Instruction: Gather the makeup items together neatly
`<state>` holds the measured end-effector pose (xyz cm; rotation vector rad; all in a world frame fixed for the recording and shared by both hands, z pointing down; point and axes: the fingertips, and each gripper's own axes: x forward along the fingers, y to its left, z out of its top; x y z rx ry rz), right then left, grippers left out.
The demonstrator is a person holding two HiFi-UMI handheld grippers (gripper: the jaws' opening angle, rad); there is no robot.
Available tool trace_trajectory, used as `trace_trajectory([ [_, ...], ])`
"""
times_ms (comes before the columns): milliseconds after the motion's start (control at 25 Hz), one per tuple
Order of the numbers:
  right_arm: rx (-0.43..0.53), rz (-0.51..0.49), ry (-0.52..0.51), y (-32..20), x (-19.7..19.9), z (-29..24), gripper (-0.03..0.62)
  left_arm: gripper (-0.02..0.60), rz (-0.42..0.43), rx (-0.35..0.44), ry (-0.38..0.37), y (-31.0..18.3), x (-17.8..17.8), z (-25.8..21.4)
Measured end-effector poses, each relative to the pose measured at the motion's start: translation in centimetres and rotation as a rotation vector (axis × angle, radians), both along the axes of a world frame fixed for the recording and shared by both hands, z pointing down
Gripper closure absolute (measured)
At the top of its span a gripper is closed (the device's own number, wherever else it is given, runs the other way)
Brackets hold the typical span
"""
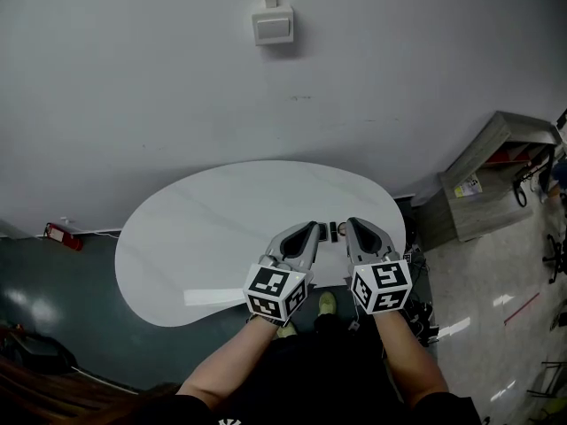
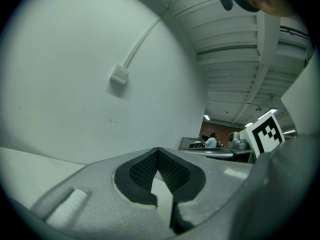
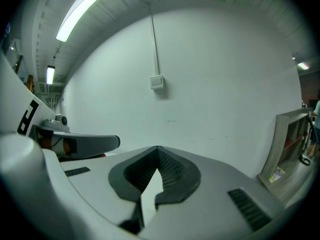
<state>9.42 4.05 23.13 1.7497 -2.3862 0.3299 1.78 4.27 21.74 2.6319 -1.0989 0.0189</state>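
Makeup items point(image 1: 333, 230), small and dark, sit grouped on the white oval counter point(image 1: 195, 237), seemingly gathered. Left tool point(image 1: 310, 229) and right tool point(image 1: 354, 225) are closed, empty.

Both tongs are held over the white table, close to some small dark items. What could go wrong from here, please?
1. The left tongs and right tongs are both shut and empty. If they are lowered like this, they would likely push the small dark items instead of gripping them.
2. The two tongs are close together, with the items in the narrow gap between them, so they could bump each other.
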Motion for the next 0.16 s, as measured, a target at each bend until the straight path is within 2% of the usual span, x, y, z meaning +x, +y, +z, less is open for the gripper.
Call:
trace_trajectory([
  [160,0.004,0.000,0.002,0.35,0.11,0.09,0.580,0.574,0.004,0.004,-0.004,0.53,0.35,0.35],
])
